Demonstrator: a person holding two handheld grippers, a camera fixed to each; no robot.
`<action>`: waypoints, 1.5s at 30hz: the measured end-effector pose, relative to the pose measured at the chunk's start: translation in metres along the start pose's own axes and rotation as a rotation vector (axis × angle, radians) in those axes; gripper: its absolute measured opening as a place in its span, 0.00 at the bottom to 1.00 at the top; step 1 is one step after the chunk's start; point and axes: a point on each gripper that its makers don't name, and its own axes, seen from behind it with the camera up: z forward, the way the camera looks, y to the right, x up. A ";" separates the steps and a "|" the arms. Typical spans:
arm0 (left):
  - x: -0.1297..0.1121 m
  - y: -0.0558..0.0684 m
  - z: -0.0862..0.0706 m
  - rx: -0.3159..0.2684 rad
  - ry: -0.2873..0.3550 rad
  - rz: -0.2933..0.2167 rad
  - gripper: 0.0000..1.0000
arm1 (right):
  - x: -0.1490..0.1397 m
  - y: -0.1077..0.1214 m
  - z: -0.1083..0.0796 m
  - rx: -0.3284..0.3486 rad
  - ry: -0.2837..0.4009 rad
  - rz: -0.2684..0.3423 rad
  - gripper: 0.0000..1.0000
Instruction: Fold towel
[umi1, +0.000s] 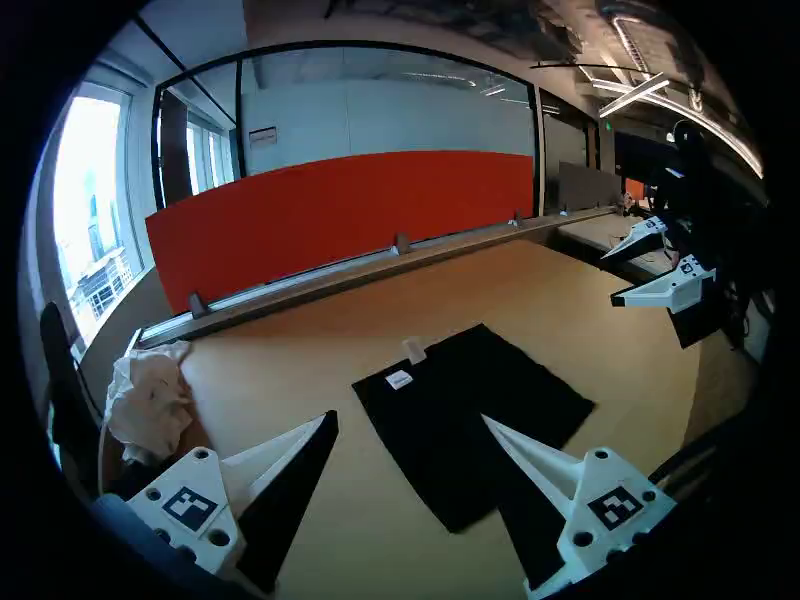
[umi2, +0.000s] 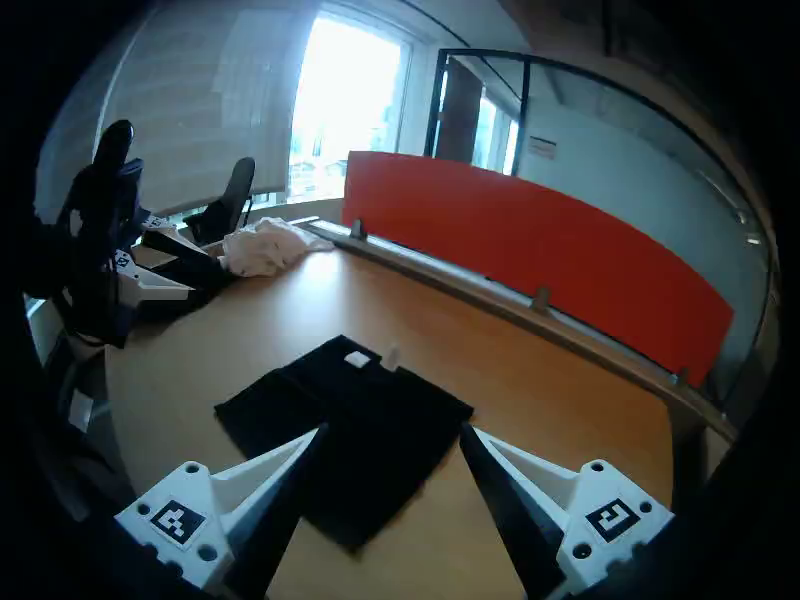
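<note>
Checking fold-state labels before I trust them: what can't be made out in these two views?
- Left gripper view: the near right edge of the black towel is hidden behind a dark finger of the left gripper.
- Both views: the towel's layer count; black on black, fold lines don't show.
- White tag on the towel: too small to read.
- Pale cloth heap at the table's end: crumpled and small, so the kind of item is unclear.
</note>
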 end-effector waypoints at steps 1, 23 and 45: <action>-0.005 0.001 0.002 -0.003 -0.008 -0.001 0.95 | -0.005 -0.001 0.002 0.003 -0.009 0.002 1.00; -0.093 0.027 0.043 -0.059 -0.164 -0.005 0.95 | -0.091 -0.023 0.042 0.047 -0.158 0.031 0.99; -0.166 0.055 0.058 -0.140 -0.327 -0.005 0.95 | -0.164 -0.040 0.055 0.091 -0.294 0.025 0.99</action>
